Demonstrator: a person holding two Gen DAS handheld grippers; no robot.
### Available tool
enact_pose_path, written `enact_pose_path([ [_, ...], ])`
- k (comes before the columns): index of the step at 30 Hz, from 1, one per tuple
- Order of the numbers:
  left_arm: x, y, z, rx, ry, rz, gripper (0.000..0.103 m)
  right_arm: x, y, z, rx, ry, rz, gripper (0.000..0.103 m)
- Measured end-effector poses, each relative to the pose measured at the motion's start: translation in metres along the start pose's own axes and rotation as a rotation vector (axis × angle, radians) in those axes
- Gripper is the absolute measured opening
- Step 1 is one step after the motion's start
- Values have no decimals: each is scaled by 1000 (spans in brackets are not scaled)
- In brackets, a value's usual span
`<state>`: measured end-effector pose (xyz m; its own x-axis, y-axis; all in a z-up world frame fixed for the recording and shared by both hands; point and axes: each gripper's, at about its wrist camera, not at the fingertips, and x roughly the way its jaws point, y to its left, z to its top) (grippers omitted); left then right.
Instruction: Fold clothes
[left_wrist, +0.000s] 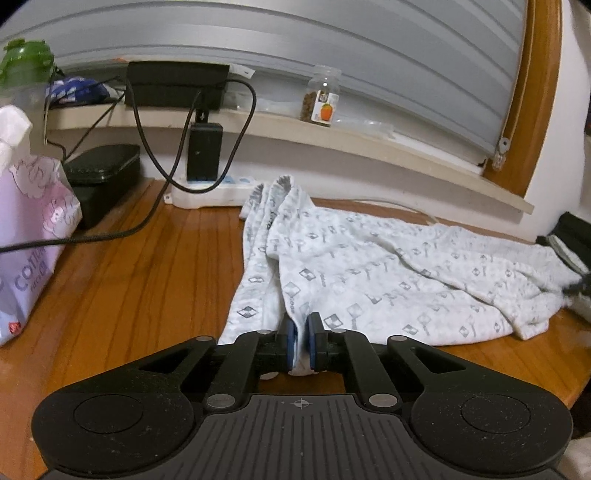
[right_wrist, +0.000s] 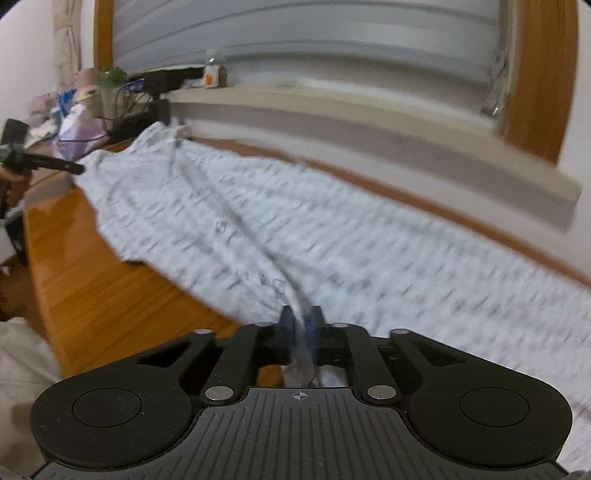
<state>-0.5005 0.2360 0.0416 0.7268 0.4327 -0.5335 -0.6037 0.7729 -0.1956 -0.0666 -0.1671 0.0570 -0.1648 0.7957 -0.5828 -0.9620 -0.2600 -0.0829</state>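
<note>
The patterned white garment lies spread and rumpled across the wooden table, filling the centre and right of the left wrist view and running from upper left to lower right in the right wrist view. It looks like a long printed piece, possibly pyjama trousers, though its exact kind cannot be told.

The left gripper sits at the lower centre of its frame with its blue pads nearly together, pinching a fold of the garment's near edge; white cloth shows between and below the pads. The right gripper is likewise closed narrow on cloth at the lower centre of its own frame, with a ridge of fabric running away from the pads. That view is smeared, so the detail of the grip is soft, but fabric is plainly clamped.

In the upper left of the right wrist view the left gripper appears again as a dark bar at the garment's far end, so the two tools hold opposite ends.

As for progress, the fold seems barely begun: the cloth is wrinkled and bunched, with no clean crease or stacked layers visible. Both ends are secured, which suits stretching it flat. Smoothing, folding over and tidying all appear to remain.

Behind, a jar stands on the window ledge, and a tissue pack sits at left.
</note>
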Motion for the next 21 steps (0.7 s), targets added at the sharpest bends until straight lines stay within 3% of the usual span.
enact_pose_path([
  [6,-9,-2,7,12,-17,-20,5,7,-13,63,-130,-95,-180,6],
  [9,-12,-1,9,16,-23,-8,3,38,-13,94,-274,-114,-318,6],
  [11,-12,1,8,11,-19,-3,3,67,-16,109,-305,-91,-379,7],
  [13,-12,3,6,12,-9,9,3,94,-23,114,-274,-46,-393,12],
  [14,-13,3,4,16,-5,17,3,106,-25,115,-257,-17,-397,26],
  [16,-16,7,3,17,-8,49,3,122,-29,110,-227,51,-398,33],
  [19,-22,17,3,-19,-29,63,3,117,-29,94,-204,64,-366,44],
  [21,-24,22,3,-34,-22,49,3,103,-29,83,-173,54,-341,46],
])
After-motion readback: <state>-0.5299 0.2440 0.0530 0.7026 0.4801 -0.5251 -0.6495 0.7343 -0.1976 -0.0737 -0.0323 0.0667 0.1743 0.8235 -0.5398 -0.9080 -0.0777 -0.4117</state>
